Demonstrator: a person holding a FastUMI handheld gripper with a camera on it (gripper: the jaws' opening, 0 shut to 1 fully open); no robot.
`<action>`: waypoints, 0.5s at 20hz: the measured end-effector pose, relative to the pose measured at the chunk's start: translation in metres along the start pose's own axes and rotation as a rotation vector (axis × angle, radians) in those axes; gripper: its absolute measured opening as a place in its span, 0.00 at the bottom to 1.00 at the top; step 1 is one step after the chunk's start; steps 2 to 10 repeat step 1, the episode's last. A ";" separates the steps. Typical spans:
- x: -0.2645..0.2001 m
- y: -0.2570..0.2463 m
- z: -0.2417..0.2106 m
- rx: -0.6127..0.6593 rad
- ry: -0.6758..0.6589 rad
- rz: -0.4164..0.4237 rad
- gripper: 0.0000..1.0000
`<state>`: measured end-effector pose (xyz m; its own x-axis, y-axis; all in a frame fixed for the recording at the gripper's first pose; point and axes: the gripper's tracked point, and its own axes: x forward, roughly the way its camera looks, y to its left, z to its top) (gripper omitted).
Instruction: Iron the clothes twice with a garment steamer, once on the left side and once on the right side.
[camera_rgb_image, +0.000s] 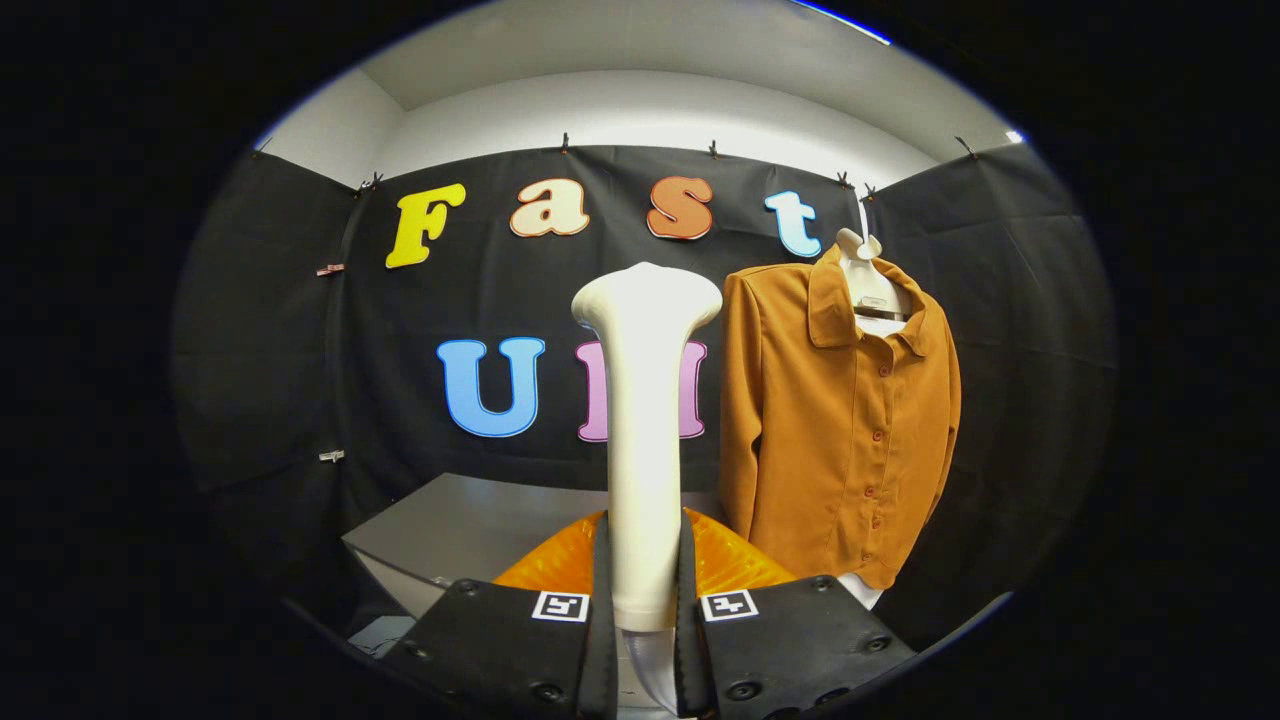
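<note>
Tongs (642, 600) clamped on upright white garment steamer (643, 400), brown shirt (835, 420) hanging just beyond, right.

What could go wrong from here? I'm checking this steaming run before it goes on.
1. The gripper is shut on the lower handle of the tall white garment steamer; its wide head stands high above the fingers, so it may tilt or twist in the grip.
2. The rust-orange buttoned shirt hangs loosely on a white hanger, off to one side of the steamer; a push might swing it away.
</note>
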<state>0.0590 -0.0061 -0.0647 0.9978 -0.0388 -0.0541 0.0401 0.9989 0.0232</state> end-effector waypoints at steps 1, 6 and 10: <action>0.000 0.000 0.000 -0.005 0.000 0.000 0.26; 0.000 0.000 0.000 -0.005 0.000 0.000 0.26; 0.000 0.000 0.000 -0.005 0.000 0.000 0.26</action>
